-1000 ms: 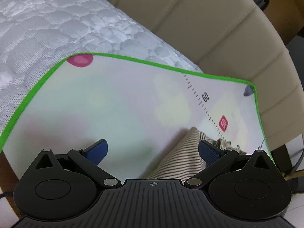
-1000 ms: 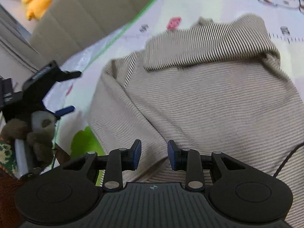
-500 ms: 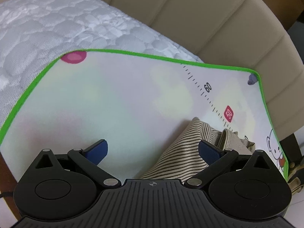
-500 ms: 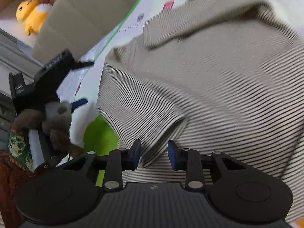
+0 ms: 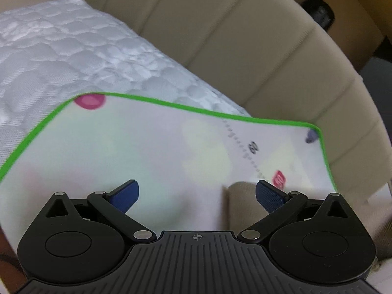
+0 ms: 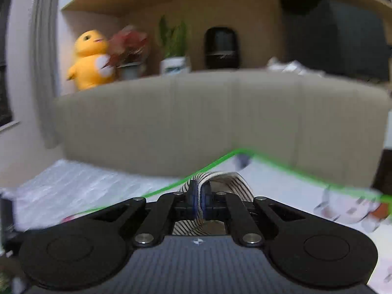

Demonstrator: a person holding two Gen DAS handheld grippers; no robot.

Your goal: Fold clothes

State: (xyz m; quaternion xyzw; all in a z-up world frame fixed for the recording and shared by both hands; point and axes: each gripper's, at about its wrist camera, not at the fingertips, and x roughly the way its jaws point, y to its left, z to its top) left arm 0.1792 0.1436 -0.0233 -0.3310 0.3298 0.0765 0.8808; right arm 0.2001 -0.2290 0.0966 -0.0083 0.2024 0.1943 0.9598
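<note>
My right gripper (image 6: 199, 194) is shut on a fold of the beige striped garment (image 6: 232, 182), and the pinched cloth arches up over and past the pads. It is lifted and points roughly level toward the sofa back. In the left wrist view my left gripper (image 5: 197, 194) stands wide open over the play mat (image 5: 122, 152) with nothing between its blue pads (image 5: 125, 194). A blurred beige piece of the garment (image 5: 241, 201) lies on the mat just inside its right finger, not gripped.
The green-edged play mat (image 6: 294, 191) lies on a white quilted cover (image 5: 61, 56) against a beige sofa back (image 6: 196, 117). Behind the sofa a shelf holds a yellow plush toy (image 6: 89, 60), potted plants (image 6: 171, 49) and a dark speaker (image 6: 221, 47).
My right gripper closed on the garment and rose, tilting from looking down at the spread cloth to looking level at the sofa. The left gripper stayed open, nearly still; the cloth near it shifted.
</note>
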